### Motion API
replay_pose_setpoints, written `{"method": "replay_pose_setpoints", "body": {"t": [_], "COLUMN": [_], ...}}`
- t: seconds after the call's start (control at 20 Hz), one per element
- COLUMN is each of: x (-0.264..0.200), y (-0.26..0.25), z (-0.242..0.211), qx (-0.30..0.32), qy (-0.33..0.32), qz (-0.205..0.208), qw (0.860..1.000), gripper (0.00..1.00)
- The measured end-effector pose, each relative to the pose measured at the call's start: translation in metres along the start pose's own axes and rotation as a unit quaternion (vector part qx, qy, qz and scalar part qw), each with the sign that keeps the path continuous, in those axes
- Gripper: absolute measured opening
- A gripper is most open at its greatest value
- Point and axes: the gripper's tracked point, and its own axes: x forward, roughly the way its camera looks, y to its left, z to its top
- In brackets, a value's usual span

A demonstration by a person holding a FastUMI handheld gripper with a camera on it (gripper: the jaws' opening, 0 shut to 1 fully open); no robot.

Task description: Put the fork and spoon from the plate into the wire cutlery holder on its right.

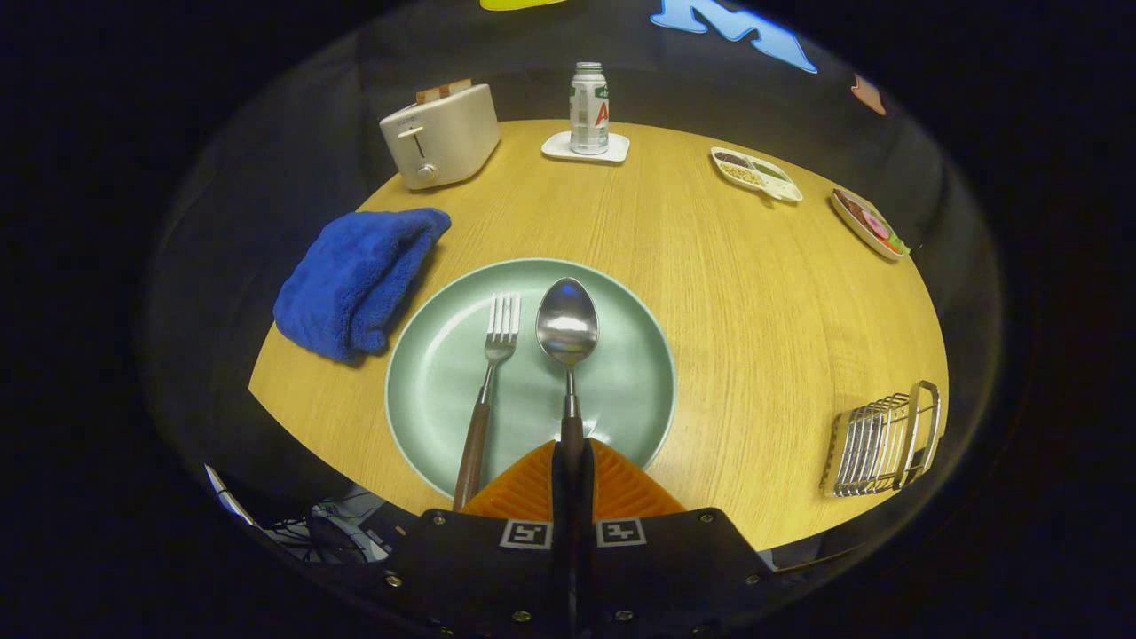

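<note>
In the gripper view, the gripper [571, 461] has its two fingers drawn together on the dark handle of the spoon [567, 330], which runs straight out ahead of them; both fingers press on the handle from either side, so the spoon is grasped near its tail end. The spoon's bowl lies on the pale green plate [621, 390], just right of the fork [491, 382], whose tines point away from the fingers and whose wooden handle reaches back over the plate's near rim, just left of the fingers. Fork and spoon lie side by side, apart, roughly parallel. The wire cutlery holder [883, 441] stands on the round wooden table [754, 293] well to the right of the plate, near the table's edge, with nothing in it that can be made out. Beyond the plate sit a folded blue towel [355, 280] to the left, a white toaster [441, 133], a bottle [588, 108] on a white coaster [586, 148], and two small trays of food [756, 173] toward the far right. By my reading, the step in hand is the pick-up of the spoon: the grip is made but the bowl looks to be resting on the plate, so nothing has gone into the holder yet. The next move calls for a clean lift clear of the plate's rim without nudging the fork, a swing to the right over the bare table, and tipping the spoon so it slips between the holder's wires; the fork would follow.
</note>
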Motion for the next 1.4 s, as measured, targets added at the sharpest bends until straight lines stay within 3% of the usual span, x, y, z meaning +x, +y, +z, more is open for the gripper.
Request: {"method": "replay_pose_setpoints", "body": {"t": [0.45,0.9,1.4], "x": [-0.074,-0.121,-0.113], "y": [-0.097,-0.196,-0.218], "z": [0.017,-0.060,-0.087], "qx": [0.103,0.166,0.181], "qy": [-0.052,0.002,0.086], "qz": [-0.064,-0.150,-0.146], "qw": [0.991,0.975,0.969], "gripper": [0.04,0.04,0.04]}}
